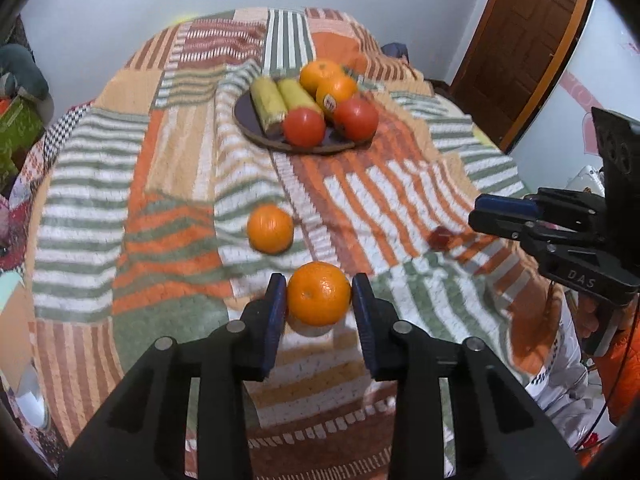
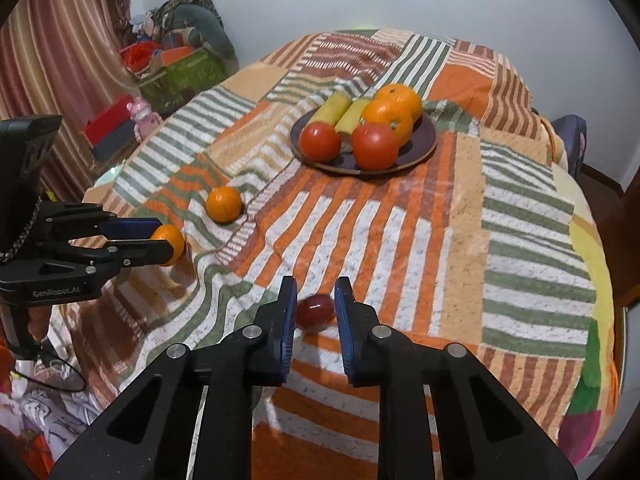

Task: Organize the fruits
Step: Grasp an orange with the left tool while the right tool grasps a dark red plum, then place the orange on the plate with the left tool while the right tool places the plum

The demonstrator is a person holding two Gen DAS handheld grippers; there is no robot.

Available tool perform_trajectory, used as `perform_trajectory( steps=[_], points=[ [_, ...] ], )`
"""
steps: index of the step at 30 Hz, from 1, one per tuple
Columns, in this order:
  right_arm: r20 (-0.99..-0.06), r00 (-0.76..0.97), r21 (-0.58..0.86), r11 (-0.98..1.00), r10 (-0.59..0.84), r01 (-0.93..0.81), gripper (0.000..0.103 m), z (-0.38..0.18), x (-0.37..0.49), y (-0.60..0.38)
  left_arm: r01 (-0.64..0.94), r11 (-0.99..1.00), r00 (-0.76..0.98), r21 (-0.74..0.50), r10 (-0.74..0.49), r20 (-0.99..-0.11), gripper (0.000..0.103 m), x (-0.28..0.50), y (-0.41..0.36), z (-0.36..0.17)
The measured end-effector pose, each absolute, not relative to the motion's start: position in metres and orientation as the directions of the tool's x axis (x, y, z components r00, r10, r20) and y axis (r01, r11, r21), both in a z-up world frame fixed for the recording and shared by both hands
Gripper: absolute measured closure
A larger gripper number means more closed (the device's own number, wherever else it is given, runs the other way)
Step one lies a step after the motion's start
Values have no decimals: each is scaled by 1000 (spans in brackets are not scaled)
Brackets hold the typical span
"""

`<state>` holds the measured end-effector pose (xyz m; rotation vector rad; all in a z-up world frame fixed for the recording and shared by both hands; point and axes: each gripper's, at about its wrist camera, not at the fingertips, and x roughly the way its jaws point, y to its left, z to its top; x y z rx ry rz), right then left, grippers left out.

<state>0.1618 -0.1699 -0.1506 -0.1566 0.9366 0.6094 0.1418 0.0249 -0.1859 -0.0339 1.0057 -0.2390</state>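
Observation:
A dark plate (image 1: 256, 130) (image 2: 424, 148) at the far middle of the table holds two yellow-green fruits (image 1: 269, 105), two oranges (image 1: 336, 90) and two red tomatoes (image 1: 304, 127). My left gripper (image 1: 319, 294) has its blue pads against both sides of an orange (image 1: 319, 294), also seen in the right wrist view (image 2: 170, 244). A second orange (image 1: 270, 229) (image 2: 224, 204) lies loose on the cloth. My right gripper (image 2: 316, 304) is open around a small dark red fruit (image 2: 315, 311) (image 1: 440, 238) on the cloth, with gaps on both sides.
The table is covered by a wrinkled striped patchwork cloth (image 1: 360, 200). A wooden door (image 1: 520, 40) stands at the right. Boxes and a pink toy (image 2: 140, 118) sit by the curtain at the left.

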Motion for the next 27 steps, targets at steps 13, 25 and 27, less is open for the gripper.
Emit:
perform_trajectory(
  steps=[13,25,27],
  points=[
    [-839,372,131,811,398,-571,66,-174,183,-150,181,973,556,-146,-224,-800,69,163,29,-167],
    [-857,370,85,806,360,-586,76,-189,191,-141,163,974,546,-156,-220,-808,69,177,39,-177],
    [-845,384,94,811,371,-578,76,-182,196,-145,163,974,552,-160,-224,-803,69,184,38,-175]
  ],
)
